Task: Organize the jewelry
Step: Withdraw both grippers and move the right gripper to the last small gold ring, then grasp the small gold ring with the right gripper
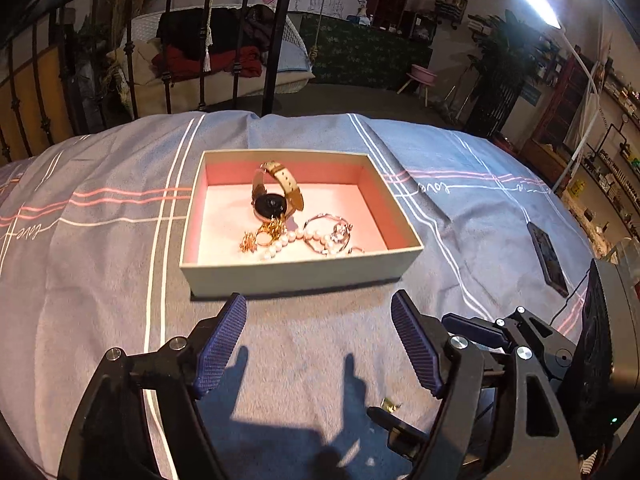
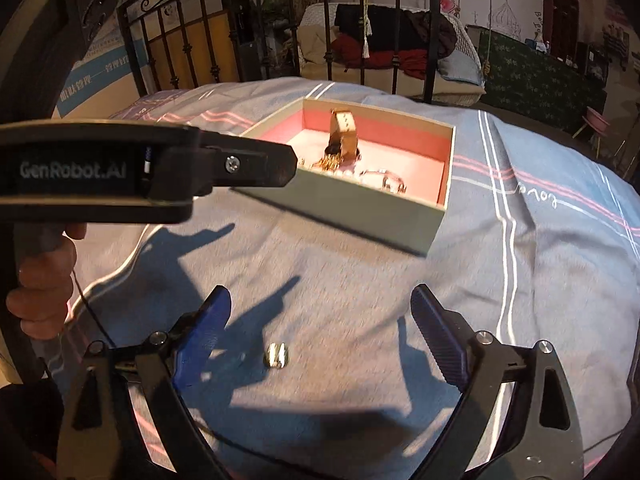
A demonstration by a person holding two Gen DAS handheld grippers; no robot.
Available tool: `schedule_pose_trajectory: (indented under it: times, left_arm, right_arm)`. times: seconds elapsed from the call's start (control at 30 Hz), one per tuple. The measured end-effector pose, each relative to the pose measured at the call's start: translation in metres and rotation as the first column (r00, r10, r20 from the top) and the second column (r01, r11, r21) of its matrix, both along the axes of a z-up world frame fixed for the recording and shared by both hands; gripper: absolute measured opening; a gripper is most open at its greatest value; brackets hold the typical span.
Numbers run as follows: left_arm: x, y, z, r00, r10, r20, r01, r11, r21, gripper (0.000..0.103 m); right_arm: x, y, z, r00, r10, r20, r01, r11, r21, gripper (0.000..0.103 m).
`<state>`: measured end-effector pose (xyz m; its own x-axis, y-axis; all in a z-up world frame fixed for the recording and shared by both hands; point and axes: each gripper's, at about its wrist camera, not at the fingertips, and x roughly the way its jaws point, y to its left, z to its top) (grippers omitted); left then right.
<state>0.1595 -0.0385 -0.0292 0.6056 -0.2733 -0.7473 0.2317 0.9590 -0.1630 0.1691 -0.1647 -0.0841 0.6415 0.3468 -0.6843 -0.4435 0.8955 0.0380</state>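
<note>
An open grey box (image 1: 296, 270) with a pink lining sits on the bed. It holds a tan-strapped watch (image 1: 276, 192), a pearl string (image 1: 280, 242), a gold piece (image 1: 254, 242) and a silver bracelet (image 1: 330, 232). My left gripper (image 1: 320, 300) is open and empty, just short of the box's near wall. A small gold piece (image 1: 390, 403) lies on the cover below its right finger. In the right wrist view this gold piece (image 2: 277, 355) lies loose between the fingers of my open right gripper (image 2: 320, 296), touching neither. The box (image 2: 360, 216) lies beyond it.
The blue-grey striped bed cover (image 1: 100, 280) spreads all around the box. A dark phone (image 1: 548, 258) lies on it to the right. A black metal bed rail (image 1: 276, 40) stands behind the box. A hand (image 2: 44, 292) holds the left gripper's handle.
</note>
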Motion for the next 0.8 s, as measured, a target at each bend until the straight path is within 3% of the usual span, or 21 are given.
schedule_pose_trajectory:
  times: [0.1,0.2,0.33,0.4,0.47,0.5,0.57,0.67,0.8]
  left_arm:
    - [-0.010,0.001,-0.022,0.999,0.005,-0.033,-0.003,0.998,0.055,0.073]
    - [-0.009,0.004,-0.040,0.997,0.026,-0.076,-0.021,0.997,0.076,0.072]
    - [-0.006,0.003,-0.051,0.996,0.026,-0.084,-0.016,0.994,0.113,0.068]
    - [-0.005,0.001,-0.054,0.996,0.016,-0.092,-0.005,0.992,0.123,0.058]
    - [-0.005,-0.001,-0.055,0.997,0.008,-0.083,0.004,0.988,0.154,0.034]
    - [-0.006,-0.003,-0.055,0.997,0.003,-0.081,0.010,0.986,0.164,0.032]
    - [-0.008,-0.004,-0.055,0.997,-0.014,-0.079,0.026,0.987,0.159,0.012]
    - [-0.008,-0.005,-0.055,0.997,-0.015,-0.079,0.028,0.986,0.162,0.010]
    - [-0.007,-0.003,-0.053,0.996,-0.008,-0.088,0.021,0.989,0.147,0.010]
  right_arm:
    - [-0.004,-0.002,-0.012,0.998,0.004,-0.057,-0.004,1.000,0.010,0.090]
    - [-0.006,-0.001,-0.014,0.999,0.007,-0.051,-0.007,1.000,0.008,0.087]
    - [-0.005,0.002,-0.014,0.998,0.014,-0.056,-0.015,1.000,-0.002,0.068]
    - [-0.005,0.002,-0.013,0.998,0.019,-0.054,-0.019,1.000,-0.004,0.059]
    - [-0.007,0.004,-0.014,0.998,0.028,-0.050,-0.028,1.000,-0.012,0.042]
    - [-0.008,0.006,-0.014,0.998,0.034,-0.046,-0.035,0.999,-0.018,0.040]
    - [-0.010,0.010,-0.015,0.998,0.057,-0.041,-0.058,0.998,-0.024,0.027]
    - [-0.011,0.014,-0.015,0.997,0.072,-0.039,-0.073,0.997,-0.022,0.016]
    - [-0.011,0.014,-0.013,0.996,0.079,-0.043,-0.080,0.997,-0.010,0.013]
